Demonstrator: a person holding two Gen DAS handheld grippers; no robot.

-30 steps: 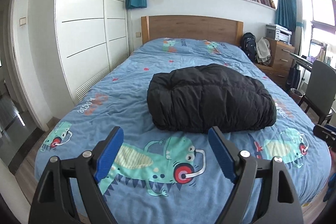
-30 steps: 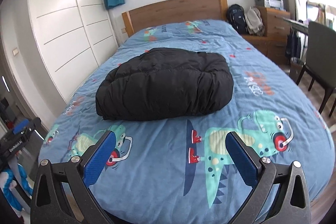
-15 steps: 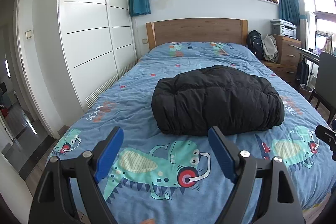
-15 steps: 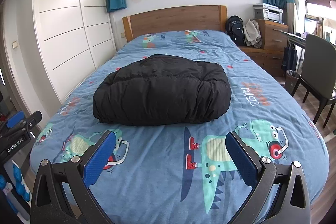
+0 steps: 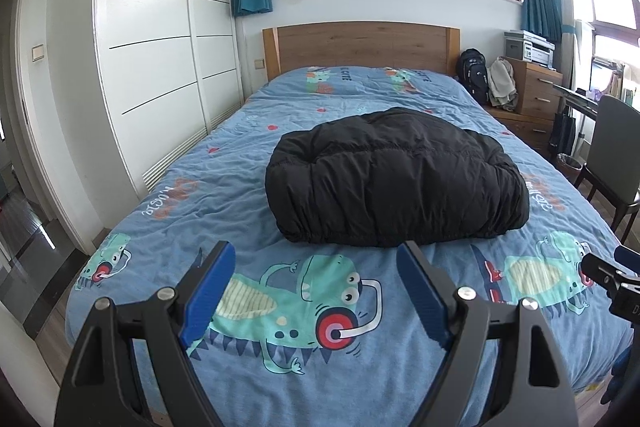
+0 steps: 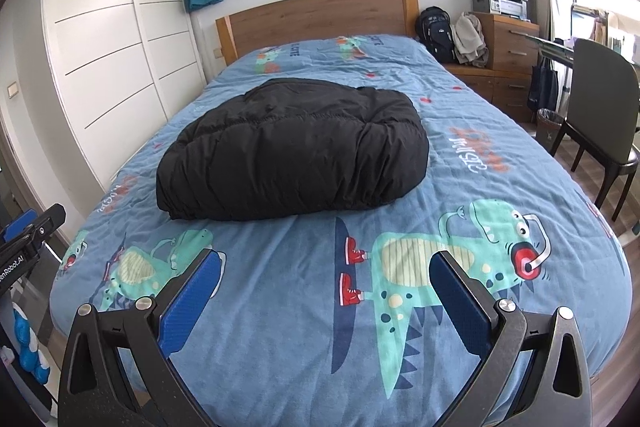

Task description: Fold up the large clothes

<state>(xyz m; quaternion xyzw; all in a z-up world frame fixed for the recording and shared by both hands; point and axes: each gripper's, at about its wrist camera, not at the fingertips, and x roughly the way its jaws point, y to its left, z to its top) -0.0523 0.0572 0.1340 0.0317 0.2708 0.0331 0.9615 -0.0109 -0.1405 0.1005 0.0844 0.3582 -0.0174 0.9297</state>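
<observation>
A black puffer jacket (image 5: 394,181) lies folded into a thick bundle in the middle of the bed (image 5: 168,195), also in the right wrist view (image 6: 296,151). My left gripper (image 5: 316,267) is open and empty, held over the foot of the bed, well short of the jacket. My right gripper (image 6: 326,277) is open and empty, also over the foot of the bed and apart from the jacket. The tip of the right gripper shows at the right edge of the left wrist view (image 5: 612,279).
The bed has a blue dinosaur-print cover (image 6: 460,259) and a wooden headboard (image 5: 360,47). White wardrobe doors (image 5: 160,39) stand on the left. A dresser (image 6: 504,47), a backpack (image 6: 436,31) and a dark chair (image 6: 600,107) stand on the right.
Both grippers have pulled back and up from the bed, so the jacket looks a little farther away. The jacket has not moved. Both grippers stay open.
</observation>
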